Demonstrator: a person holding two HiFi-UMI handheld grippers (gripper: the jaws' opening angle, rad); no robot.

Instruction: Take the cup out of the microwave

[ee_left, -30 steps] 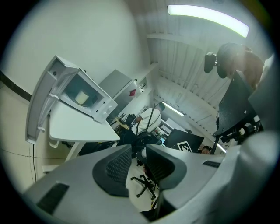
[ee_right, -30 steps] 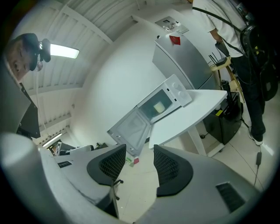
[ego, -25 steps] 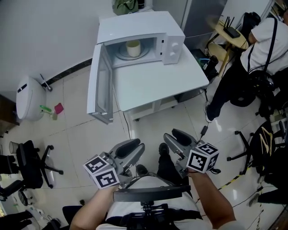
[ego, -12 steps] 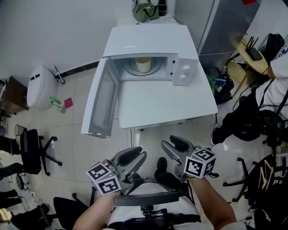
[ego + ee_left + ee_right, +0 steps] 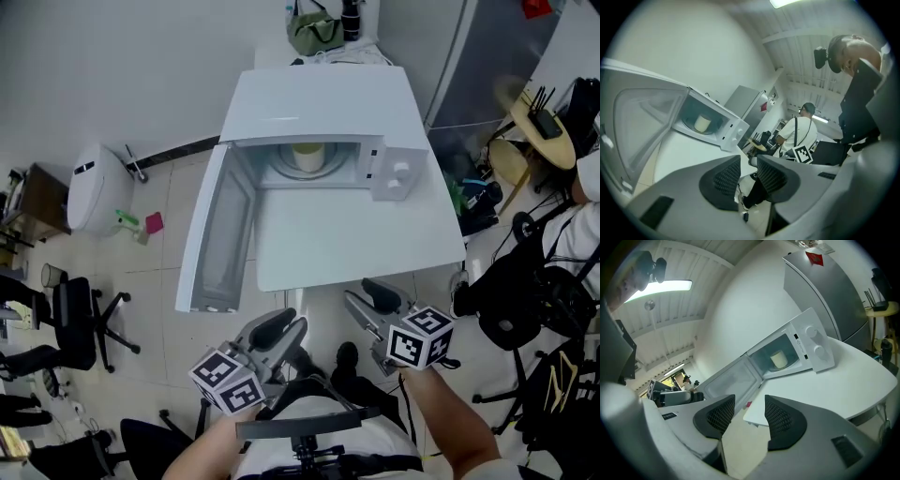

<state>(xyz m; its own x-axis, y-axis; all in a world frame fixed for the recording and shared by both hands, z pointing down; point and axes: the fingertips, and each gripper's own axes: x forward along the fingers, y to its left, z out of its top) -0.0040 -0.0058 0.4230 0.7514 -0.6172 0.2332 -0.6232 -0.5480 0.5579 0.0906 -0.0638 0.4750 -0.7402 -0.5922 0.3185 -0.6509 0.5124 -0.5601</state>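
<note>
A cream cup (image 5: pixel 307 156) stands on the turntable inside the white microwave (image 5: pixel 323 103), whose door (image 5: pixel 217 234) hangs wide open to the left. The cup (image 5: pixel 702 123) also shows in the left gripper view, and the cup (image 5: pixel 778 359) in the right gripper view. My left gripper (image 5: pixel 281 330) is well short of the white table (image 5: pixel 347 239), its jaws opening a little with nothing between them. My right gripper (image 5: pixel 368 298) is near the table's front edge, open and empty.
A person (image 5: pixel 586 178) stands at the right among office chairs (image 5: pixel 539 300). A white bin (image 5: pixel 94 187) and another chair (image 5: pixel 80 328) are on the floor at the left. A grey fridge (image 5: pixel 478 56) stands behind the table. A bag (image 5: pixel 314 33) lies behind the microwave.
Both grippers have come closer to the table and the microwave, which now sit lower and larger in the head view. The cup has not moved.
</note>
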